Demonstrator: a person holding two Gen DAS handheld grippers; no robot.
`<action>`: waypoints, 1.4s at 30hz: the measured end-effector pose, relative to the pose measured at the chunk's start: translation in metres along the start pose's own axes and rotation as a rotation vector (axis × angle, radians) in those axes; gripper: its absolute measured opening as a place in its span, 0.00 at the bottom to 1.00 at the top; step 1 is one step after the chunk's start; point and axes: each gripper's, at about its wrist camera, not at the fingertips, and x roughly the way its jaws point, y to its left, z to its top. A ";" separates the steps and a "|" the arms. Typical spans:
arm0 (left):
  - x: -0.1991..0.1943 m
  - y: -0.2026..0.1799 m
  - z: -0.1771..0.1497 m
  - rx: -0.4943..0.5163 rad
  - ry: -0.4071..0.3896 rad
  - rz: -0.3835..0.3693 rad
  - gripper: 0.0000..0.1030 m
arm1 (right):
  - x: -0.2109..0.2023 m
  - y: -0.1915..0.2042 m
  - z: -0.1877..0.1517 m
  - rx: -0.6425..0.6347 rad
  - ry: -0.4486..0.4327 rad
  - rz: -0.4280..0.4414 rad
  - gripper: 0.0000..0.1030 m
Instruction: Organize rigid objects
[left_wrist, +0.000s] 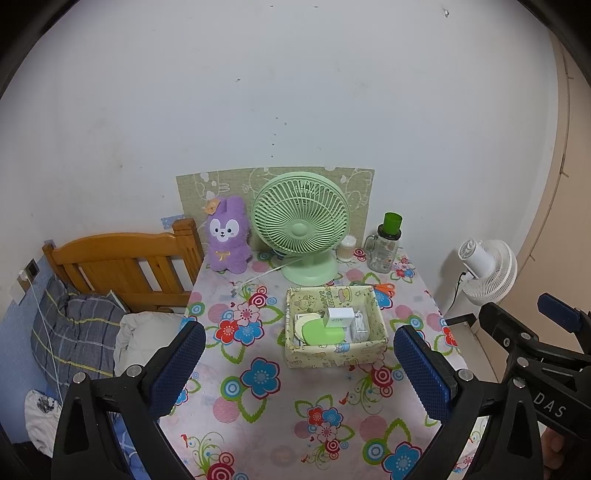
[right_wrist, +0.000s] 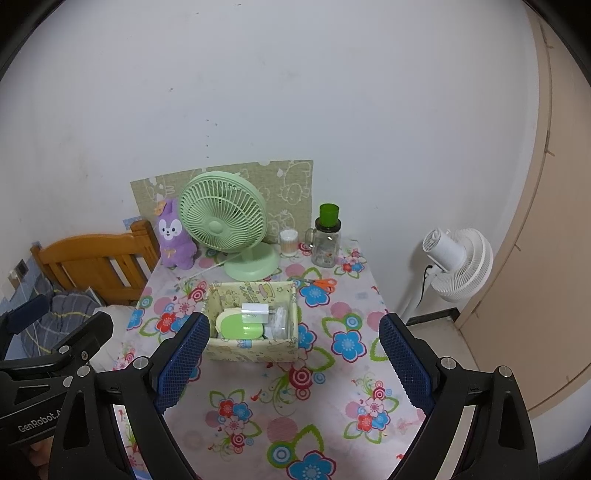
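Observation:
A pale yellow fabric box stands mid-table on the floral cloth. It holds a green and white case, a white charger block and clear packets. Orange-handled scissors lie behind the box. My left gripper hovers open in front of the box, nothing between its blue pads. My right gripper is open too, near the box, and holds nothing. Each gripper shows at the edge of the other's view.
At the table's back stand a green desk fan, a purple plush rabbit, a cotton-swab jar and a glass mug with green lid. A wooden bed headboard is left; a white floor fan right.

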 end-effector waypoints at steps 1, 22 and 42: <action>0.000 0.000 0.000 0.000 0.001 0.000 1.00 | 0.000 0.000 0.000 0.000 0.000 0.000 0.92; 0.004 -0.003 0.001 0.005 0.002 0.000 1.00 | 0.002 0.001 0.001 0.003 0.005 -0.002 0.92; 0.013 0.004 -0.001 0.005 0.016 -0.013 1.00 | 0.012 0.005 -0.002 0.002 0.022 -0.012 0.92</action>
